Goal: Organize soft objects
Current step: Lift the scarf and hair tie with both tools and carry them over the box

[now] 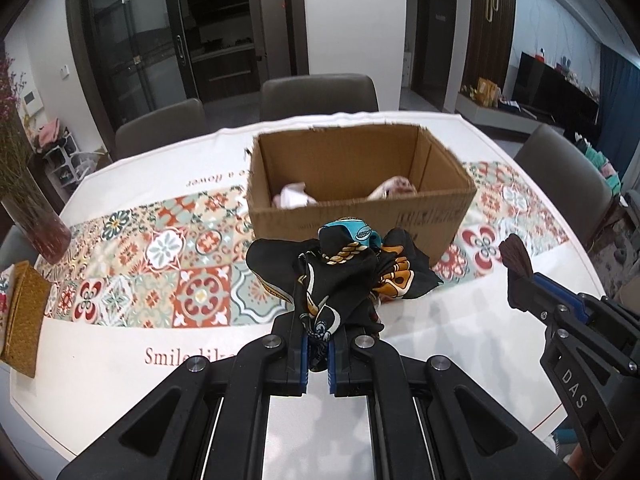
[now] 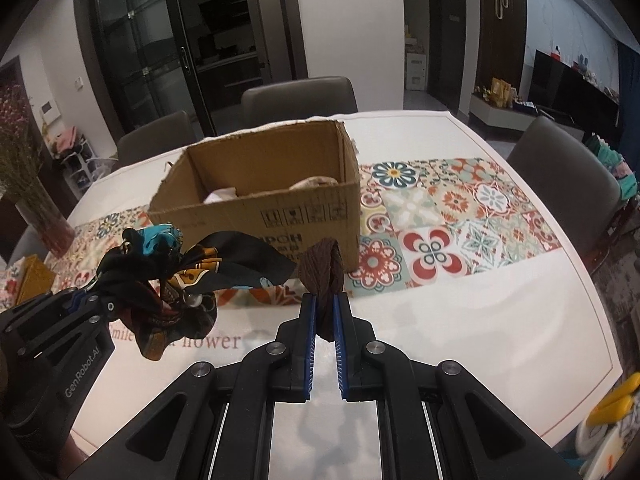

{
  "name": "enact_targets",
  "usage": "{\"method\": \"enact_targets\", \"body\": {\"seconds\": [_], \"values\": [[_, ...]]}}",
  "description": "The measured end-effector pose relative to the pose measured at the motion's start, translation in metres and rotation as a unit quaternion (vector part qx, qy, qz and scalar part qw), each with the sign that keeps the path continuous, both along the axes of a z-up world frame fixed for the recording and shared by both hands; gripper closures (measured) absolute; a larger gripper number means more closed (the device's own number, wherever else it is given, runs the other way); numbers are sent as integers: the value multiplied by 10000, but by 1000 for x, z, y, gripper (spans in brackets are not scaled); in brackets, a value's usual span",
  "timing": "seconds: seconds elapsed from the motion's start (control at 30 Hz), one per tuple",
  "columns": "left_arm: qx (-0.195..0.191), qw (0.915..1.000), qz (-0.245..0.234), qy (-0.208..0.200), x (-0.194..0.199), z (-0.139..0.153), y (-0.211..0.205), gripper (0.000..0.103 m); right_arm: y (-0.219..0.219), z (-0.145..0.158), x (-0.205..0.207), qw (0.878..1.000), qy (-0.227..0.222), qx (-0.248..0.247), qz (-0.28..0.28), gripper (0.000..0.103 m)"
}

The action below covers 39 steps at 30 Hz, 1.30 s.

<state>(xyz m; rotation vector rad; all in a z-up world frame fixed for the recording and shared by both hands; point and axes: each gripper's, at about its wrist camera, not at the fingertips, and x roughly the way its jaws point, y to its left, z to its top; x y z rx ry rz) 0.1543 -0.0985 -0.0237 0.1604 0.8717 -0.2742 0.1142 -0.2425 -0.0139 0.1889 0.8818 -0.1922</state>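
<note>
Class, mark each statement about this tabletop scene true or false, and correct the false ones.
1. The left gripper is shut on a black patterned scarf. True.
2. The right gripper is open, holding nothing. False: it is shut on a brown knitted piece.
3. The cardboard box is open at the top and already has pale soft items inside. True.
4. The box stands on the floor. False: it stands on the table, on the patterned tile-print runner.
5. The scarf lies flat on the table. False: it hangs bunched from the left gripper.
</note>
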Motion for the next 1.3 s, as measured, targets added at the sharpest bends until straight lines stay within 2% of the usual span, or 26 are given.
{"method": "enact_targets", "body": {"seconds": [0.8,1.0,1.3], "values": [[-85,9978,163,-636,25,86,8,95,4,76,37,9974,-678,-1,260,93],[-59,9967,211,-781,40,103,9,95,5,85,54,9966,-752,14,334,93],[-51,9969,198,-761,70,109,3,94,-3,89,83,9966,-761,22,329,93]]}}
